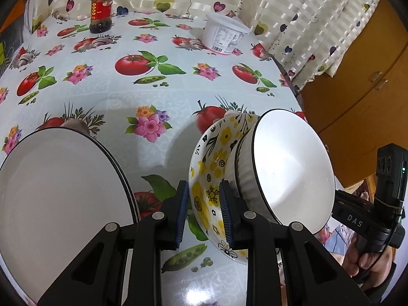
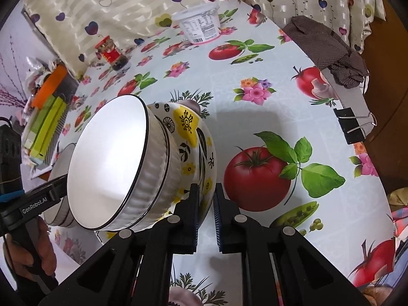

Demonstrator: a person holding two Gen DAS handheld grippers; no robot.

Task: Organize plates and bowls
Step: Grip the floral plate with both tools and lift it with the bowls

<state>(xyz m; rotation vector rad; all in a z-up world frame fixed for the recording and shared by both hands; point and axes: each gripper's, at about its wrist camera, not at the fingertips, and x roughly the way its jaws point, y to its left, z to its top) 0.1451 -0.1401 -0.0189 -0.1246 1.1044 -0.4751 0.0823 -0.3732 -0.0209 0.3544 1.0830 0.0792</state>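
Note:
A yellow-flowered bowl is tipped steeply on its side above the tablecloth. A white ribbed bowl with a black rim is nested in it. My left gripper is shut on the flowered bowl's rim, one blue pad on each side of the wall. On the opposite side, my right gripper is shut on the flowered bowl, beside the white bowl. A large white plate lies left of the left gripper. In the right wrist view the plate is mostly hidden behind the bowls.
A red-lidded jar and a white tub stand at the back by the curtain. The table edge runs close on the right, with a wooden cabinet beyond. A brown cloth and a binder clip sit on that edge. Boxes lie at the left.

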